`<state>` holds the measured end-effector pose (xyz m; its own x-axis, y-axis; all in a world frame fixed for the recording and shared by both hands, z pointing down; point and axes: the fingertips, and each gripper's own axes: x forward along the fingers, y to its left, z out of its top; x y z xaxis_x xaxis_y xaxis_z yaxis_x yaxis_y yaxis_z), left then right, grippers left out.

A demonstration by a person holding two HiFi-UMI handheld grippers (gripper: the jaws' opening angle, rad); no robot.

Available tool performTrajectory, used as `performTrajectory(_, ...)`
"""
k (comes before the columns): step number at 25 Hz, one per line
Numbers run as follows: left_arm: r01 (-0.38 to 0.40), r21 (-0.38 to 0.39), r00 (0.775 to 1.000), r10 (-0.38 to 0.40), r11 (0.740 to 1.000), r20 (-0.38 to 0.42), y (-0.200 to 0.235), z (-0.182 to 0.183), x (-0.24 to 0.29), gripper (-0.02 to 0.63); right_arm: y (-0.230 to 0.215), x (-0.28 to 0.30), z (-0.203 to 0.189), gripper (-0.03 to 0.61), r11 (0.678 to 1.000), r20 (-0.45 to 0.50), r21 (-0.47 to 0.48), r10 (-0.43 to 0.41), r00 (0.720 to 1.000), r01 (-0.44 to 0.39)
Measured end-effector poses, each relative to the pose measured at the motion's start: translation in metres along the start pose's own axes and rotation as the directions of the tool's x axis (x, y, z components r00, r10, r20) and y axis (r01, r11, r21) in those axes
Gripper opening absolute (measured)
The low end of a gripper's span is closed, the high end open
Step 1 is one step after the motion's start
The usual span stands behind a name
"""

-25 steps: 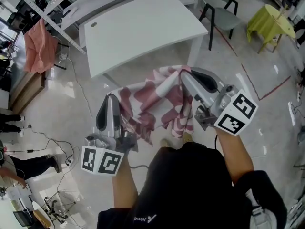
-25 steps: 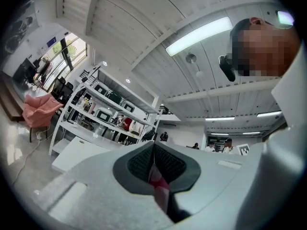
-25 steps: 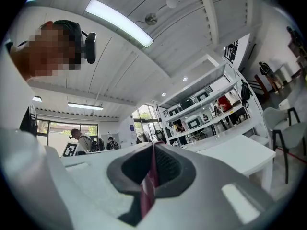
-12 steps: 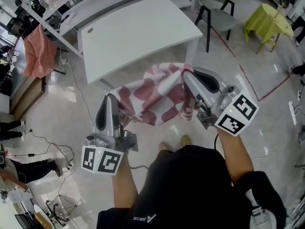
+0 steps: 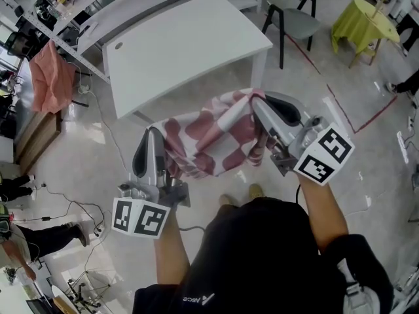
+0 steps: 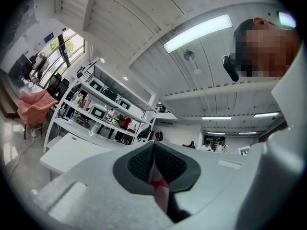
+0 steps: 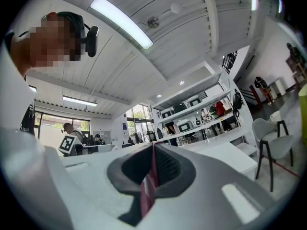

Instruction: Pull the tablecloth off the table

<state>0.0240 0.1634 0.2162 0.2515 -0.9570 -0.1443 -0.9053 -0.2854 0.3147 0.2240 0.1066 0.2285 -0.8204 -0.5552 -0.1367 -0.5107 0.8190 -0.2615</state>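
A: Gripping anything, those tongs?

B: Both pairs. The left tongs (image 5: 155, 136) are clamped on one end of the red-and-white tablecloth (image 5: 209, 136). In the left gripper view the dark pads (image 6: 139, 159) press together with a sliver of red and white fabric pinched in the seam. The right tongs (image 5: 256, 102) are closed on the other end. In the right gripper view a thin pinkish-red strip runs down between the shut pads (image 7: 168, 164).

A: Where is the cloth, then?

B: Off the furniture. It hangs in the air at the centre of the head view, a bunched, sagging band strung between the two tongs above the pale floor (image 5: 98, 142). The white tabletop (image 5: 183, 41) fills the upper half of the frame, beyond the cloth.

A: How are the arms held?

B: Both forearms reach forward from the dark-clad torso at the bottom edge, elbows bent. The left forearm (image 5: 171, 254) rises straight up the frame, its marker cube (image 5: 137, 218) at lower left. The right forearm (image 5: 321, 218) is higher, its tongs angled toward the upper left, its cube (image 5: 324, 156) right of centre. Both gripper views tilt up at ceiling lights.
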Motion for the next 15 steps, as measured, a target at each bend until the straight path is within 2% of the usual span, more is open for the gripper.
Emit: performTrajectory(15, 0.017, 0.004, 1.000, -0.017, 1.000, -0.005, -0.0092, -0.0003, -0.0030, 0.009, 0.0051, -0.0076, -0.0027, 0.003, 1.000, -0.009, -0.004, 0.004, 1.000, -0.004)
